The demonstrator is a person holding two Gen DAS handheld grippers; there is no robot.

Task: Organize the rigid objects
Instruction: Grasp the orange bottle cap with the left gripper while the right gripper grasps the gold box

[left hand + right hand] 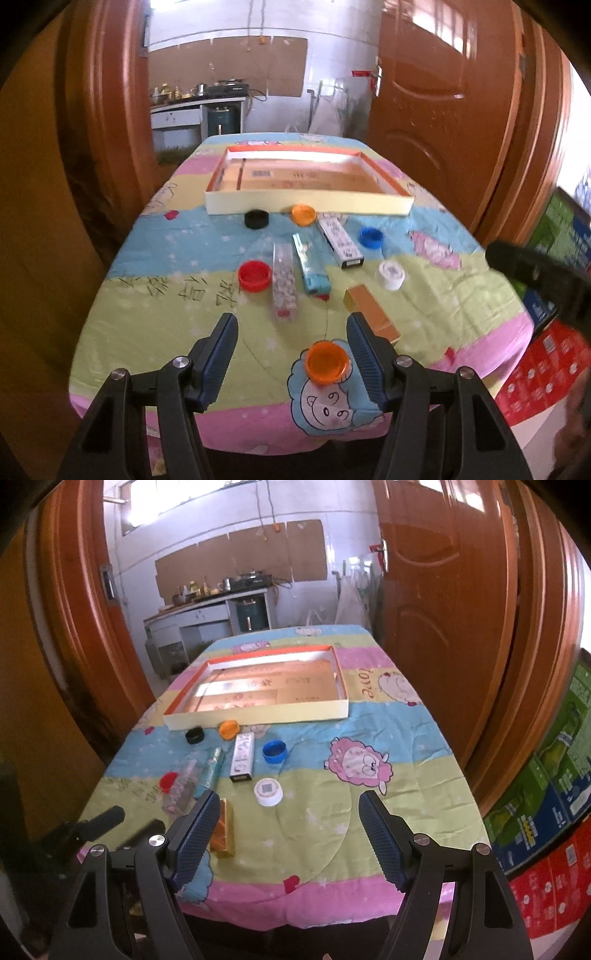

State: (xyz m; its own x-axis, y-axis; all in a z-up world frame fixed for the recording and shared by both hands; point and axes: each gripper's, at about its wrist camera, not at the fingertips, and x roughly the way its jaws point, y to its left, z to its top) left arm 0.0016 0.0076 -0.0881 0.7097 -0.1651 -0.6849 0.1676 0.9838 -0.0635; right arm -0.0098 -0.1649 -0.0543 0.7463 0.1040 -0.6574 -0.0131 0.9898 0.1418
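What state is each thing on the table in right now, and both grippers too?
Left gripper: open, empty.
Right gripper: open, empty.
Shallow box: open-topped, nothing loose inside.
Near orange cap: between the left gripper's fingers, ungripped.
Far orange cap: against the box wall.
Red cap: hollow side up.
Blue cap: hollow side up.
Black cap: flat on cloth.
White cap: flat on cloth.
Gold box: lying flat.

Daylight pours from a high window (155, 502) far ahead of the tongs, blowing out to white. Glare sheens the door (443, 602) on the right and the tray (258, 716) floor. Both views bend strongly at the rims, with dark corners. Small items on the surface (461, 295) look soft and slightly smeared; shadows are faint.
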